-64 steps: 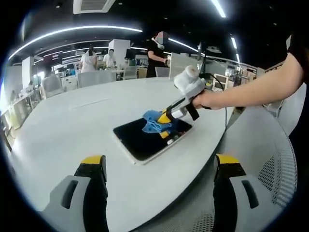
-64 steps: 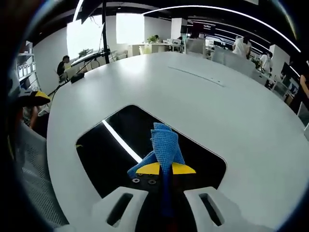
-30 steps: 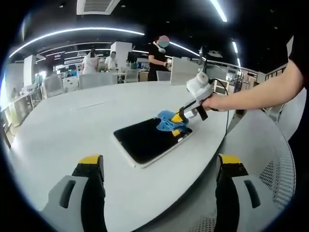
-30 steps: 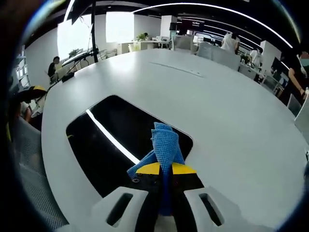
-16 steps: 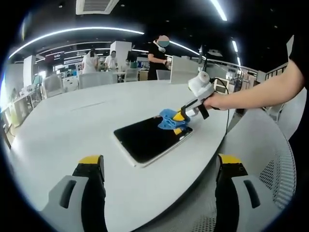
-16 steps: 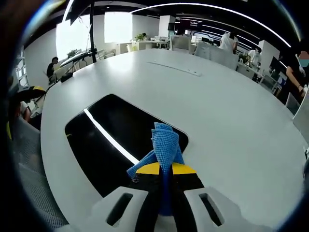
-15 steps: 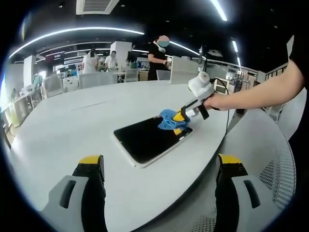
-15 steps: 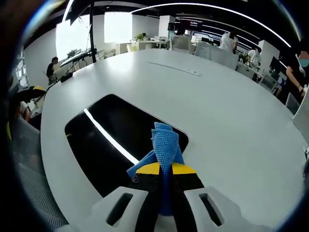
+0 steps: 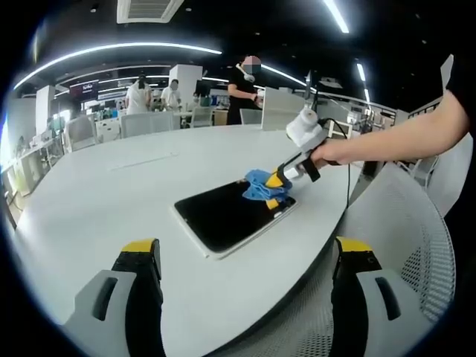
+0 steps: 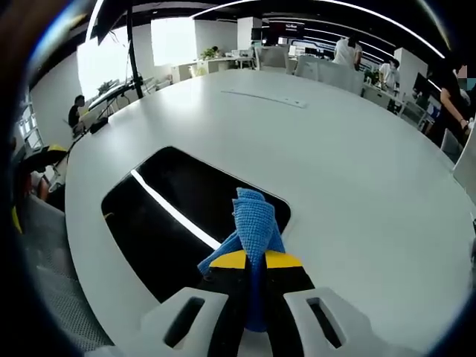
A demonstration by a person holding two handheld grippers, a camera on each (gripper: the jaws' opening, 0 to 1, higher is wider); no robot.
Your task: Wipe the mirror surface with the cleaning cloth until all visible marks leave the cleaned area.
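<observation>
A dark rectangular mirror [image 9: 227, 212] [image 10: 167, 216] lies flat on the white table [image 9: 111, 201]. My right gripper [image 10: 251, 260] is shut on a blue cleaning cloth [image 10: 254, 219], which rests on the mirror near its right-hand edge. In the left gripper view that same gripper [image 9: 277, 186], held by a person's hand, presses the cloth [image 9: 259, 186] onto the mirror's far right corner. My left gripper [image 9: 245, 249] hangs open near the table's front edge, short of the mirror, with nothing between its jaws. A bright ceiling light reflects as a streak in the mirror.
A mesh chair [image 9: 401, 245] stands at the right of the table edge. Several people [image 9: 242, 82] and desks are far behind the table. The person's forearm [image 9: 394, 137] reaches in from the right. A wide stretch of table [image 10: 357, 171] lies beyond the mirror.
The right gripper has slid the cloth from the mirror's middle toward its far right corner. In the last half second it barely shifts. The left gripper stays where it was.
</observation>
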